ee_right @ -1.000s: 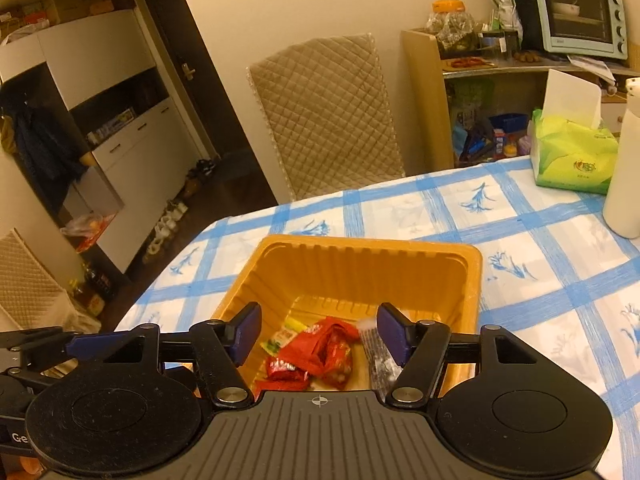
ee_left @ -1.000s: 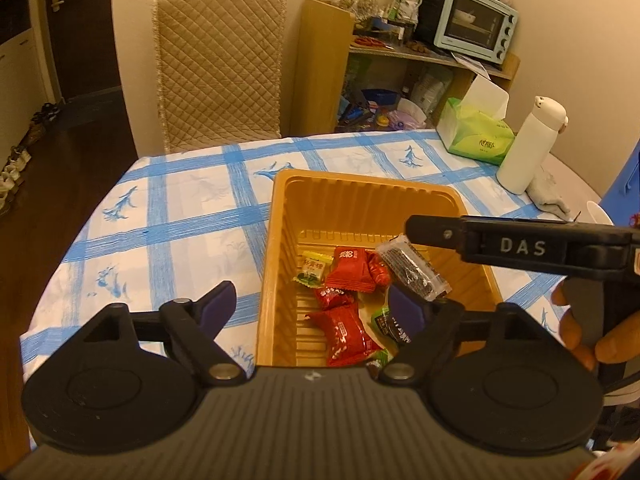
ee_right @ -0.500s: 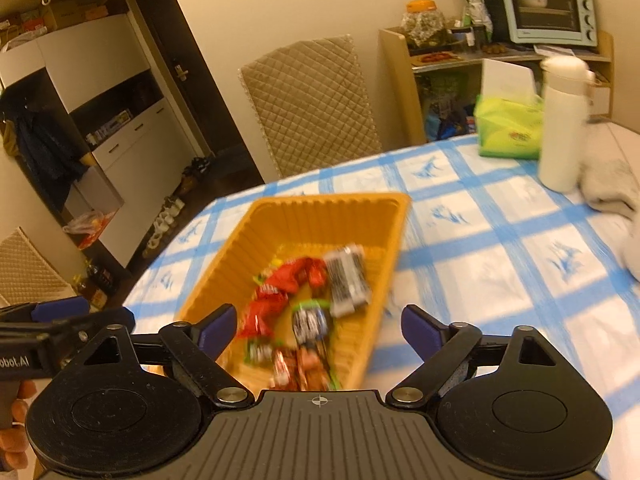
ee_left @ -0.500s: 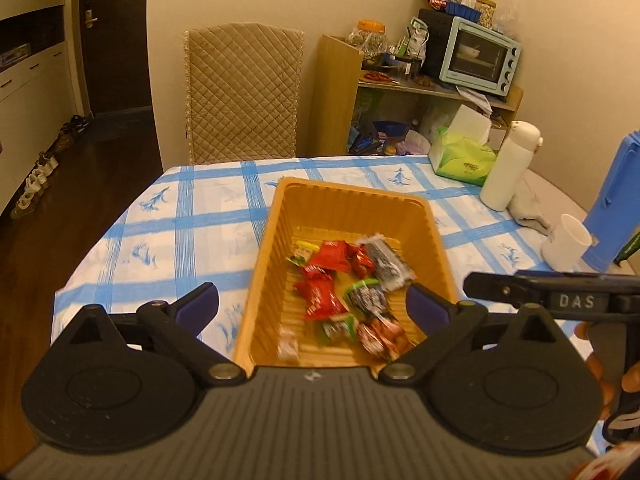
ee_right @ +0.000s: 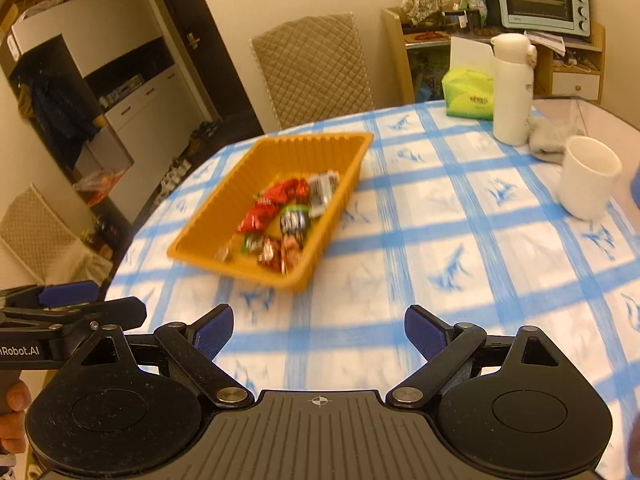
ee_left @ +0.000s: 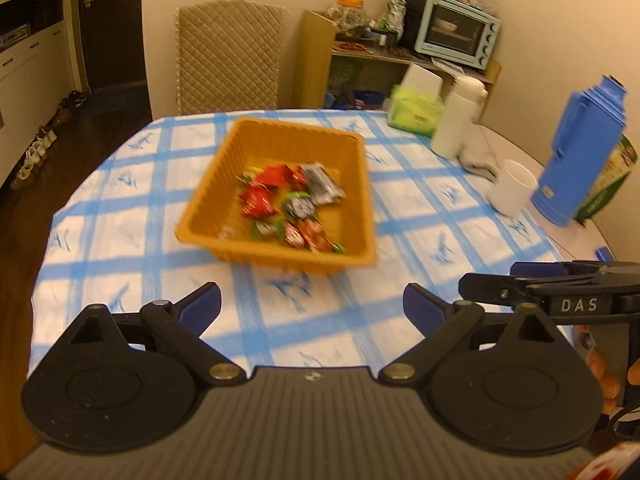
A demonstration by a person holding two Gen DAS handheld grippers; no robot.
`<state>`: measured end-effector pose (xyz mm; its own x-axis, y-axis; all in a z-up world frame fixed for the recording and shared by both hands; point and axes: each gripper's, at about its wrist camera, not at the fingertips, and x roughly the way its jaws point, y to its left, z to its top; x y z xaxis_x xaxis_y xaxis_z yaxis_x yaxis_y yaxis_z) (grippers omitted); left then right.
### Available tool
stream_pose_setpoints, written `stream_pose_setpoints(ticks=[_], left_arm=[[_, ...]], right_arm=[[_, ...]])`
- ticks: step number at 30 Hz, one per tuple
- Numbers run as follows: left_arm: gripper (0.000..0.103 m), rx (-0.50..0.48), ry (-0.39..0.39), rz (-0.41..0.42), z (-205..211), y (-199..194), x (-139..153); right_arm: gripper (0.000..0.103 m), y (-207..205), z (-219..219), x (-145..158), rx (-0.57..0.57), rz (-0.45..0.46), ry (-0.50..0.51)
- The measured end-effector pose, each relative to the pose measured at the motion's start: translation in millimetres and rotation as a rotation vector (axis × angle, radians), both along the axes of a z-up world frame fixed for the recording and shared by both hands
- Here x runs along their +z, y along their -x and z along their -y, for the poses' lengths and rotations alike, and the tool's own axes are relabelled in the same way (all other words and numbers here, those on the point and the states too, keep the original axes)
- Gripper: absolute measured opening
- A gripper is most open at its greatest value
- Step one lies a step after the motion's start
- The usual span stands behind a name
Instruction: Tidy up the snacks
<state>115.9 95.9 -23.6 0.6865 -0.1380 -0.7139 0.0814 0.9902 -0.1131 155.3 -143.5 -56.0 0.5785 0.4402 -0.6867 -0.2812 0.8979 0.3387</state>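
Orange tray holding the snacks, both grippers standing open

Orange plastic is catching the light where the tray (ee_left: 224,176) is sitting on the blue-checked counter (ee_left: 120,208), with the snacks (ee_left: 288,204) lying loose on its floor: red wrappers, a silver one, a green-edged one. The left gripper (ee_left: 312,306) is hovering near the counter's front edge, well short of the tray, its fingers spread wide and gripping nothing. The right gripper (ee_right: 318,330) is hanging beside it, equally released and empty. A white mug (ee_right: 588,180) is standing off to the right, well apart from the tray, and a white flask (ee_right: 512,88) is rising behind it.
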Motion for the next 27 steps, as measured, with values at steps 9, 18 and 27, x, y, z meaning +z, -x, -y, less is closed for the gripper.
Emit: stream_pose_setpoints(ticks=[9,18,27], left_arm=[[0.097,0.024,-0.019,-0.027,35,54,-1],[0.097,0.043,-0.023,-0.044,51,91,-3],[0.097,0.054,-0.021,-0.061,59,119,-5]], right_arm=[[0.092,55,24,4,0.026,-0.02,0.046],[0.092,95,38,7,0.042,-0.012,0.069],[0.092,121,45,6,0.06,-0.017,0.077]])
